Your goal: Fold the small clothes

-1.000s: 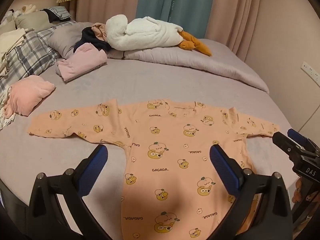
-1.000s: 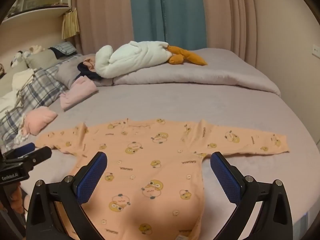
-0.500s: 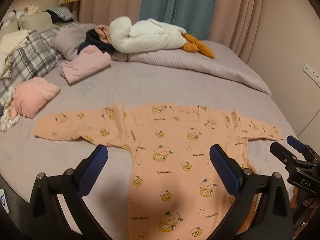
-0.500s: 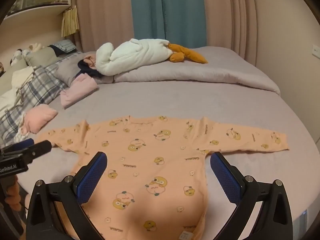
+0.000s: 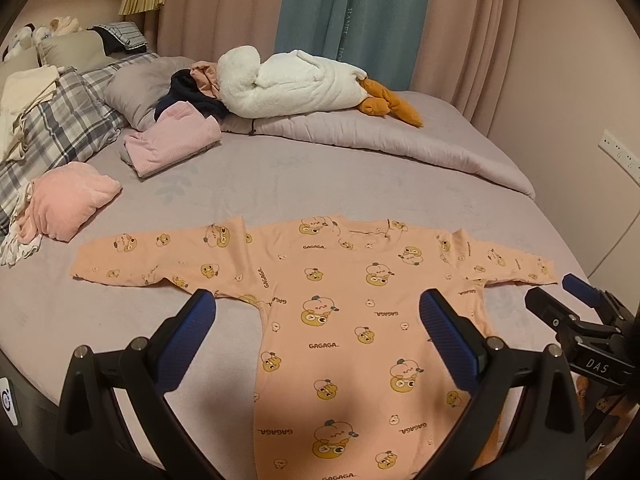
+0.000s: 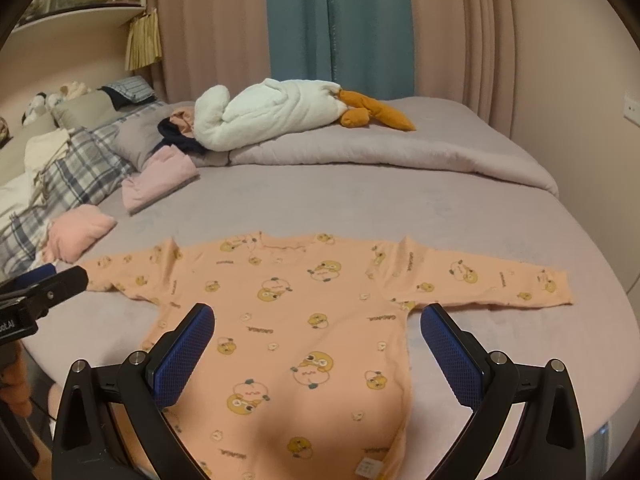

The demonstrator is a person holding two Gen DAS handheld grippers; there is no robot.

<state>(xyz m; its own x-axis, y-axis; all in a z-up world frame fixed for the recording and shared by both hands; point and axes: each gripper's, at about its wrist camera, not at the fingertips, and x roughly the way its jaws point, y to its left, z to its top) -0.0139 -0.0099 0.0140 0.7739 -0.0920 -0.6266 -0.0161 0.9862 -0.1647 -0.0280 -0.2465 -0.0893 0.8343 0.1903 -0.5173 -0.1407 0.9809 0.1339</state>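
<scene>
I am holding my left gripper and right gripper wide apart, gripping nothing, while the peach shirt is lying flat across mid-frame on the bed.

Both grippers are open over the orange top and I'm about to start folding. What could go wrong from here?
1. The orange top lies on soft bedding; a closing left hand-held gripper or right hand-held gripper may pinch the sheet too.
2. The right sleeve has ridges near the shoulder, which could fold in crooked.
3. The hem runs out of view below, so a lengthwise fold could misalign.
</scene>
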